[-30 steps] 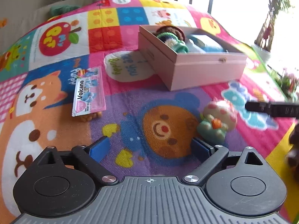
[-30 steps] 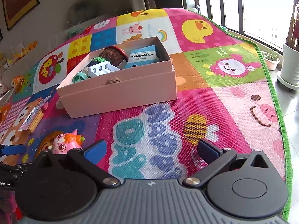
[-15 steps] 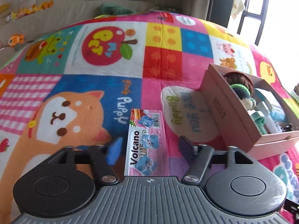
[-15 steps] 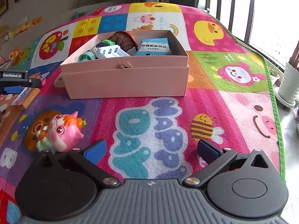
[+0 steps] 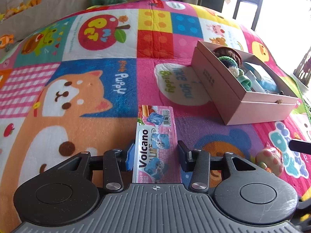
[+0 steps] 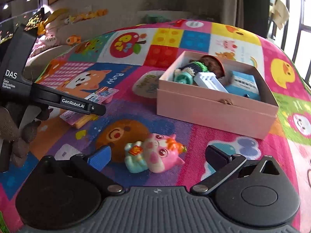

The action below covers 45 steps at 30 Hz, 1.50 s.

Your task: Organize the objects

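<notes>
A flat pink "Volcano" snack packet (image 5: 156, 144) with blue cartoon pictures lies on the colourful patchwork play mat (image 5: 77, 101), between the parted fingers of the left gripper (image 5: 155, 156), not yet pinched. The open pink cardboard box (image 6: 213, 110) holds a crocheted doll, white block and blue pack. The right gripper (image 6: 157, 158), spread wide, flanks a pink cat figurine (image 6: 155, 155).
</notes>
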Tool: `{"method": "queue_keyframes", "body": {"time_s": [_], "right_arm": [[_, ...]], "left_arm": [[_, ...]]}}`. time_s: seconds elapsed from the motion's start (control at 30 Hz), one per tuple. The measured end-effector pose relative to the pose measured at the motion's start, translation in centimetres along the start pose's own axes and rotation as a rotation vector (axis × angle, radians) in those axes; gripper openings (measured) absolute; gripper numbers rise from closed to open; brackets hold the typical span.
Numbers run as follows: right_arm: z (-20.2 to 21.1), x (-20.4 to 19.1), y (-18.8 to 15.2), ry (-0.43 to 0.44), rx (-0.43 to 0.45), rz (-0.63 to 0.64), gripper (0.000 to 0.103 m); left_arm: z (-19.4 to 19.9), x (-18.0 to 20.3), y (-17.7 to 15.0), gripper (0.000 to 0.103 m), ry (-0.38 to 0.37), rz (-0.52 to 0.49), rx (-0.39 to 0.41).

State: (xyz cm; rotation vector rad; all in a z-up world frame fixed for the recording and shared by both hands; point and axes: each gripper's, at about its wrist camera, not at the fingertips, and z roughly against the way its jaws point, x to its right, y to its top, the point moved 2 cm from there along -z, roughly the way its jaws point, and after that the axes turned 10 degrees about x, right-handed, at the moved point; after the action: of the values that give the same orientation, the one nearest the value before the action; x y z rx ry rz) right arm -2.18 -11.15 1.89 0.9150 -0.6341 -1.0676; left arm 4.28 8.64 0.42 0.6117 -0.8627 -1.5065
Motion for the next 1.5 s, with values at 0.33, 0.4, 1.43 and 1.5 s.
{"method": "queue_keyframes", "body": {"time_s": [0.33, 0.4, 1.43, 1.5], "right_arm": [[-0.7, -0.4, 0.5, -0.023, -0.044, 0.065, 0.073], [0.4, -0.2, 1.0, -0.033, -0.017, 0.077, 0.072], [5.8, 8.5, 2.9, -0.234, 0.155, -0.159, 0.072], [5.8, 8.8, 2.7, -0.237, 0.152, -0.161, 0.072]], "left_arm": [[0.5, -0.2, -0.6, 0.048, -0.002, 0.006, 0.023], [0.5, -0.2, -0.6, 0.048, -0.002, 0.003, 0.026], [0.5, 7.7, 9.7, 0.048, -0.238, -0.021, 0.144], [-0.6, 9.9, 11.5, 0.048, -0.268, -0.026, 0.175]]}}
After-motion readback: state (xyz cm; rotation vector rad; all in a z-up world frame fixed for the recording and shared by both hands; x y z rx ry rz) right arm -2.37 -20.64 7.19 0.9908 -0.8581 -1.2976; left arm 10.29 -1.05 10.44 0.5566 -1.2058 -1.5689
